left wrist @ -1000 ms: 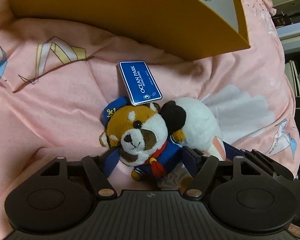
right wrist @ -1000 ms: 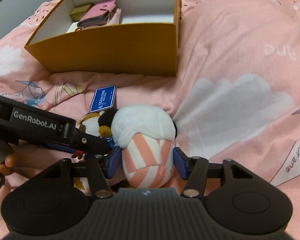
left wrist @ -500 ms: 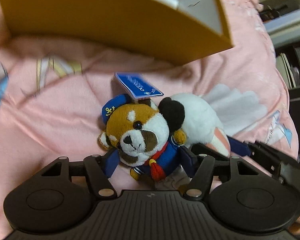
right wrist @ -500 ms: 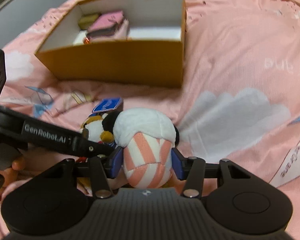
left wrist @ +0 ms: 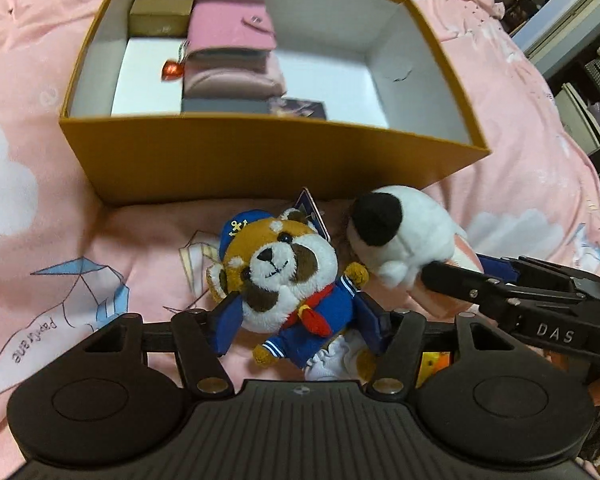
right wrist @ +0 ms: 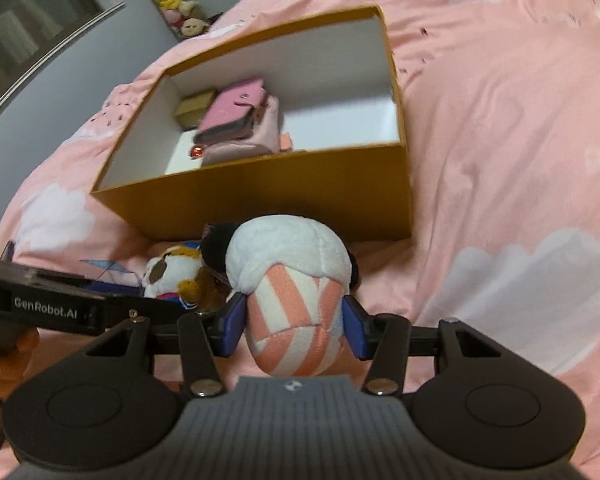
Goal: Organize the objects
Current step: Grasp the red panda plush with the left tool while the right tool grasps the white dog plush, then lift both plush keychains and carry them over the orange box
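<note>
A pink bedspread (right wrist: 500, 140) printed with white clouds and paper cranes is covering the bed, and everything is sitting on it. An open mustard-yellow box (left wrist: 268, 160) with a white inside is lying near the middle of the bed; a pink wallet (left wrist: 230, 26) is resting on top of a small stack toward the box's left half, with a little tan box (left wrist: 162, 14) in the far left corner and a red heart charm (left wrist: 171, 70) dangling beside the stack.

Just in front of the box's near wall, two plush toys are being held side by side, touching. The right hand-held gripper (right wrist: 294, 326) is squeezing the white plush with pink stripes (right wrist: 296, 276) between its blue pads, gripping the striped lower part. The left hand-held gripper (left wrist: 296, 326) is clamping the red panda plush (left wrist: 284, 276) in its sailor suit and blue cap around the body, face turned up toward the camera. A dark blue tag (left wrist: 310, 210) is sticking up behind the panda's head.
</note>
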Tool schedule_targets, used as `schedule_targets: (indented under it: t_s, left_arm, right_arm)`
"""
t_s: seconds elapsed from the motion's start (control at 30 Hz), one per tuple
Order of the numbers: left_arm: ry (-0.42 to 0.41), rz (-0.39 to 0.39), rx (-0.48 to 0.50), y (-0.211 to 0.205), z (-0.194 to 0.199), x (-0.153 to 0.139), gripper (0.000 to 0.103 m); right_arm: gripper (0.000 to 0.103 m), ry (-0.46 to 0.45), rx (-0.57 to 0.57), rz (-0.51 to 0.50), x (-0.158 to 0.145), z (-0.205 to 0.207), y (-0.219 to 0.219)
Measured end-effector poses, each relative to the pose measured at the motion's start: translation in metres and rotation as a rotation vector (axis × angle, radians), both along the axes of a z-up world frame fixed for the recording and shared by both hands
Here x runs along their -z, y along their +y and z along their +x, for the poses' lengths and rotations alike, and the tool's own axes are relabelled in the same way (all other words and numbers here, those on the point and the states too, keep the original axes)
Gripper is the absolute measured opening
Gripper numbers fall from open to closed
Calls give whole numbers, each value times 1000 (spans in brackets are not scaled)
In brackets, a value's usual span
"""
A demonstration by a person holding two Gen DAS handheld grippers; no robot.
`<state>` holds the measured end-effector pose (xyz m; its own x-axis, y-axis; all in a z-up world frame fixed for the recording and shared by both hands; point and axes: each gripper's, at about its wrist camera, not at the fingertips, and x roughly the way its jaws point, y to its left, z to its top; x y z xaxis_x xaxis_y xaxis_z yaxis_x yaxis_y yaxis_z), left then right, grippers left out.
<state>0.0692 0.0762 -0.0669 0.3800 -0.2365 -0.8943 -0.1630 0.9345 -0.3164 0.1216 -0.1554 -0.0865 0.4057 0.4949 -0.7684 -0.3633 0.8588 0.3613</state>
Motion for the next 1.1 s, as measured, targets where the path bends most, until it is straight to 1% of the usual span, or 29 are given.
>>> schedule_targets:
  t_s: [0.07, 0.17, 0.27, 0.37, 0.47, 0.53, 0.6, 0.67, 0.7, 0.73, 0.77, 0.8, 0.87, 0.93, 0.97, 1.1]
  left_arm:
    - [8, -8, 0, 6, 1, 8, 69]
    - [53, 2, -7, 4, 1, 20, 72]
    - [62, 26, -16, 1, -2, 20, 75]
    - [64, 45, -50, -1, -6, 15, 75]
    - [60, 62, -77, -4, -10, 11, 75]
    - [65, 61, -89, -5, -12, 12, 75]
    - [66, 40, -105, -2, -12, 11, 65]
    - [69, 24, -117, -1, -14, 10, 61]
    - [68, 26, -118, -1, -14, 9, 60]
    - [68, 24, -120, -1, -14, 8, 58]
    - [67, 14, -126, 0, -14, 8, 55]
    - [69, 4, -133, 1, -14, 9, 54]
    - [72, -17, -153, 5, -14, 11, 54]
    - [83, -38, -169, 8, -12, 14, 54]
    - [86, -47, -175, 9, -11, 16, 54]
    - [113, -96, -217, 14, -5, 25, 55]
  right_arm:
    - [53, 39, 20, 15, 9, 2, -3]
    - [55, 103, 39, 33, 18, 5, -7]
    - [56, 126, 50, 3, 20, 4, -8]
    - [56, 80, 49, -76, 13, -2, -5]
    - [57, -38, 2, -193, -2, -12, 8]
    - [57, -104, -42, -245, -9, -17, 19]
    - [56, -152, -92, -274, -13, -21, 28]
    - [55, -187, -149, -302, -13, -23, 39]
    - [52, -197, -180, -318, -12, -24, 45]
    - [52, -200, -215, -341, -10, -25, 51]
    - [53, -201, -233, -357, -6, -25, 55]
    - [53, -210, -243, -384, -3, -25, 59]
    - [57, -219, -253, -431, 3, -28, 61]
    - [66, -214, -270, -452, 8, -30, 64]
    - [68, -212, -280, -454, 10, -30, 65]
    - [69, -219, -287, -496, 21, -24, 69]
